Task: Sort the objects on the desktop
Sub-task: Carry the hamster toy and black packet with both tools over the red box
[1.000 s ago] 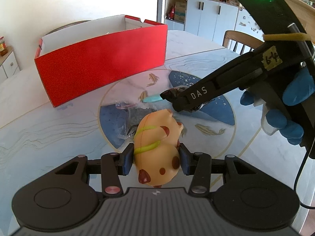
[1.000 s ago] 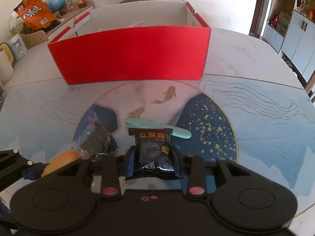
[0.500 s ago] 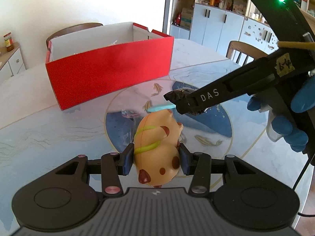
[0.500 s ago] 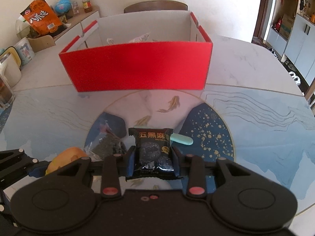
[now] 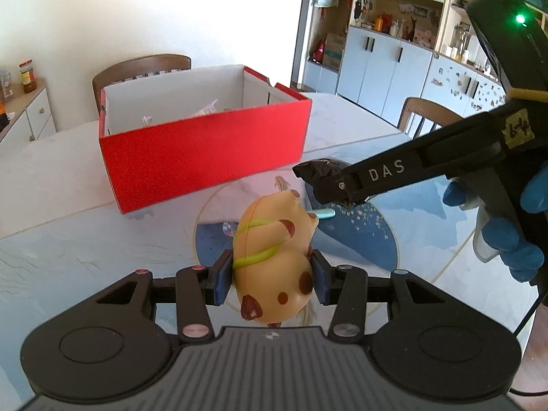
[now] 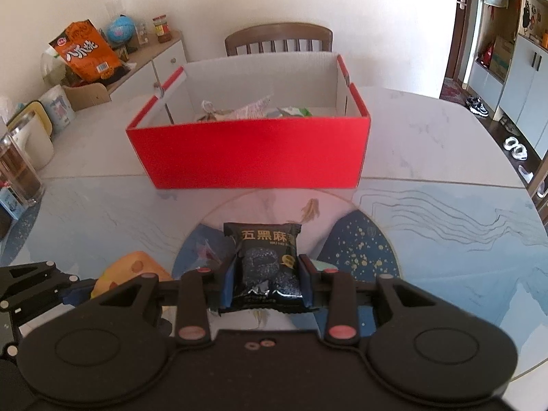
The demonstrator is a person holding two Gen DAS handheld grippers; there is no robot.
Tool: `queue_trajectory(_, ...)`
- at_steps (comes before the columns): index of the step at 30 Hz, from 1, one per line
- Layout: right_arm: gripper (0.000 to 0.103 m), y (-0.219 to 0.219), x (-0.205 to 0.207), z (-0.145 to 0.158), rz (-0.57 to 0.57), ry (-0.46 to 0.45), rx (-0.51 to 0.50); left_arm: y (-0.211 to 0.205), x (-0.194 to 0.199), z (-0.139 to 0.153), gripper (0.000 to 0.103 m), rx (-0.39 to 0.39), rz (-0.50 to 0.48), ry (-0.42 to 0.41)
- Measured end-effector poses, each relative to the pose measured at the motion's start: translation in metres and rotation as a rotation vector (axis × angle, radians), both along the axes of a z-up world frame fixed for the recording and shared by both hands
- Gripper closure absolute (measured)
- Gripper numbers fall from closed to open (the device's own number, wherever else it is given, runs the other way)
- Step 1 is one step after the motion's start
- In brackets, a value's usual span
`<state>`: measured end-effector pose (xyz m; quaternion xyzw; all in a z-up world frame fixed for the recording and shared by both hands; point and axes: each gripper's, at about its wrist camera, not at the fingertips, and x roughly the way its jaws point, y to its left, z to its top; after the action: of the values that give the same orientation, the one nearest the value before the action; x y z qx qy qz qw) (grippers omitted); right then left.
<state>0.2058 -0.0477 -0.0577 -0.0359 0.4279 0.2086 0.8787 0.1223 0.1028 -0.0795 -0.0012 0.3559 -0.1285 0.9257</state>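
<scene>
While wrappers (image 6: 251, 111) fill red box (image 6: 253, 152).

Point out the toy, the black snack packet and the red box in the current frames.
toy (image 5: 270, 263), left wrist view: its tan body between the fingers.
black snack packet (image 6: 265, 263), right wrist view: middle of its printed front.
red box (image 6: 250, 152), right wrist view: its near red wall.

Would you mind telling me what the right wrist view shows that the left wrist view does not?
Only the right wrist view shows the black snack packet's printed front and the orange bag on the sideboard. Only the left wrist view shows the whole hamster toy clamped in the left gripper, and the gloved hand. Both show the red box on the table.
</scene>
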Motion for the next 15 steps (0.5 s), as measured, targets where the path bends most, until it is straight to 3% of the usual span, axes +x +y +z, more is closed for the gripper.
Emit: queue_trajectory(15,0.067,0.003,0.009,0.035,0.028,-0.050,0.021,0.008,0.018,0.035,0.058,-0.010,0.042,-0.032)
